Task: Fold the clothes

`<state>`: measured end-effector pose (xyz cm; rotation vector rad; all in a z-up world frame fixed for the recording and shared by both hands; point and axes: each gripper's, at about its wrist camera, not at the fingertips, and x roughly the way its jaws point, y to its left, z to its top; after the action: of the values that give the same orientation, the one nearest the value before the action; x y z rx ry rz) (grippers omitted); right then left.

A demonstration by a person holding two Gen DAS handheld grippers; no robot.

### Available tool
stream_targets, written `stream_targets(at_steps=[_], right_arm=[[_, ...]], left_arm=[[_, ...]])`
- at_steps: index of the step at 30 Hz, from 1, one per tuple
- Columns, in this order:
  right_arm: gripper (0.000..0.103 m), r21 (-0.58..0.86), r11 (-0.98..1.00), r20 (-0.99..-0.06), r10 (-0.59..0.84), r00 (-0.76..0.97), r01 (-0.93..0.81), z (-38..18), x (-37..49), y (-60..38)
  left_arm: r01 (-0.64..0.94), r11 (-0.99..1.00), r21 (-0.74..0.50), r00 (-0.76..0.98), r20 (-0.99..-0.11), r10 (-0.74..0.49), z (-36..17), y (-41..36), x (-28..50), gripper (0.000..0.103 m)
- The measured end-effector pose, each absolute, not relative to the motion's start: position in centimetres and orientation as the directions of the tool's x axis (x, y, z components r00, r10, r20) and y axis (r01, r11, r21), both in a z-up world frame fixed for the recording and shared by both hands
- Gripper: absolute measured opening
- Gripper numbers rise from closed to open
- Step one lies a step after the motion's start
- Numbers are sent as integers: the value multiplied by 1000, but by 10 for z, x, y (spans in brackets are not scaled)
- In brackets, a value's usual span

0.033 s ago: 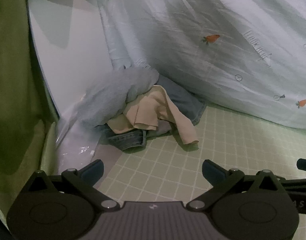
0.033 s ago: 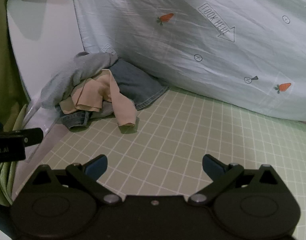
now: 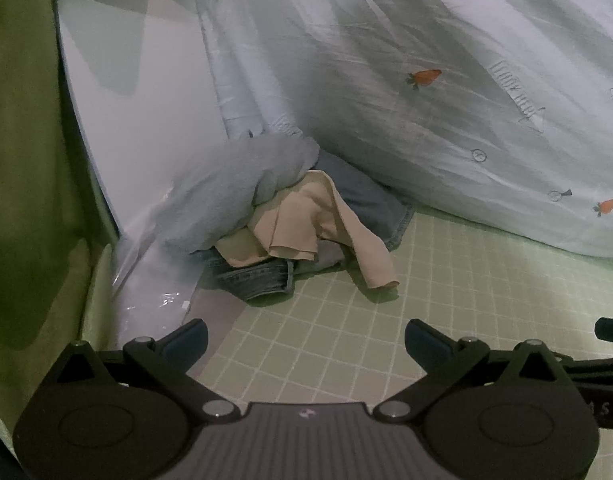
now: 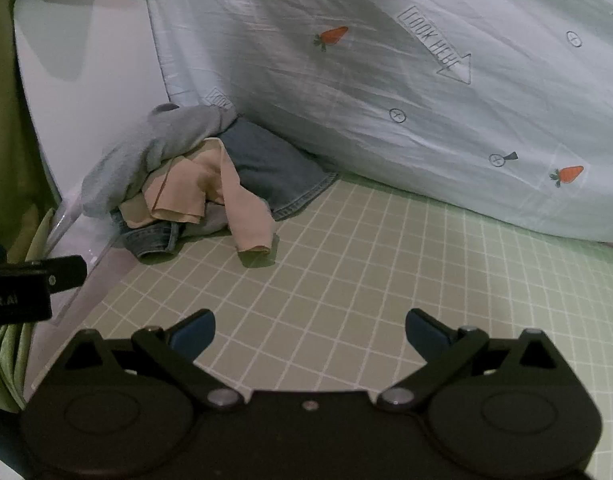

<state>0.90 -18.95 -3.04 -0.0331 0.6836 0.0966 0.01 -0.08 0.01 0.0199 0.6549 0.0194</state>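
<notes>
Left to right: I am looking past a green curtain point(image 3: 22, 160) and a white panel point(image 3: 146, 100) toward the clothes pile point(image 3: 282, 224), which is lying on the green checked sheet point(image 3: 446, 300) against the carrot-print duvet point(image 3: 446, 80). In the pile, a grey garment point(image 3: 234, 188) is draping over a beige garment point(image 3: 306, 220), with denim jeans point(image 3: 262, 278) underneath. I am holding the left gripper point(image 3: 305, 344) with its jaws spread wide and empty, well short of the pile. The right gripper point(image 4: 309, 330) is likewise gaping, holding nothing, over bare sheet. Judged step: approach, before any garment is picked. The next move is probably calling for a reach to one top garment, pinching an edge and drawing it clear onto the sheet.
</notes>
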Motion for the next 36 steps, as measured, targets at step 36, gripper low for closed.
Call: stream_targets(at_steps=[36], right_arm=[[102,35,995,-638,91,765,-89,-35,6,-192]], left_arm=[[-23,999,37,782,-622,41,-5,-4,0,103]])
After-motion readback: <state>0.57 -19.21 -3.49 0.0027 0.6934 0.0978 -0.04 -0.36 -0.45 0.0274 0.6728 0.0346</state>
